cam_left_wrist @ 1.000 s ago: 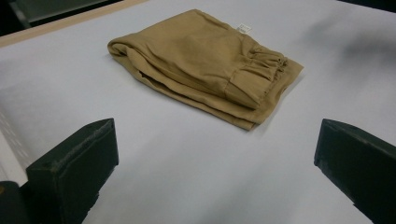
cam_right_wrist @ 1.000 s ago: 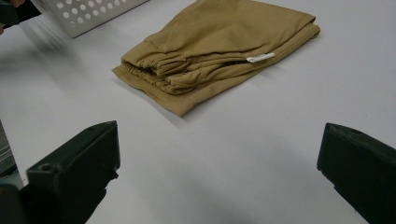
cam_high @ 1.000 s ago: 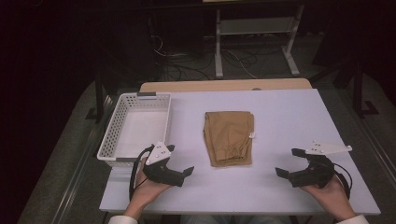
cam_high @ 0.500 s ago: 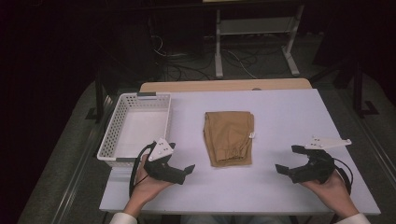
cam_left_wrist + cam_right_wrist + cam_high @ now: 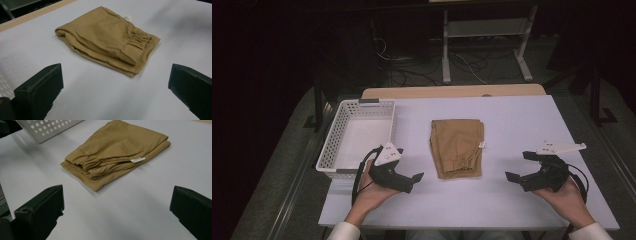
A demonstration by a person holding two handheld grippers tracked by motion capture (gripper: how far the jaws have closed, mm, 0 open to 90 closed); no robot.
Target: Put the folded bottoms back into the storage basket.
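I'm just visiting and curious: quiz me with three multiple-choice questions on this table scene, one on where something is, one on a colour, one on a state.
1. Where is the white basket?
A. left of the folded cloth
B. right of it
C. on top of it

2. What colour is the cloth?
A. blue
B. tan
C. red

3. How are the fingers of the left gripper and right gripper?
A. both spread, holding nothing
B. both clamped on the cloth
C. one holding the basket

Answers:
1. A: the high view shows the basket on the table to the cloth's left.
2. B: it looks tan in every view.
3. A: each gripper view shows a wide gap with the cloth beyond.
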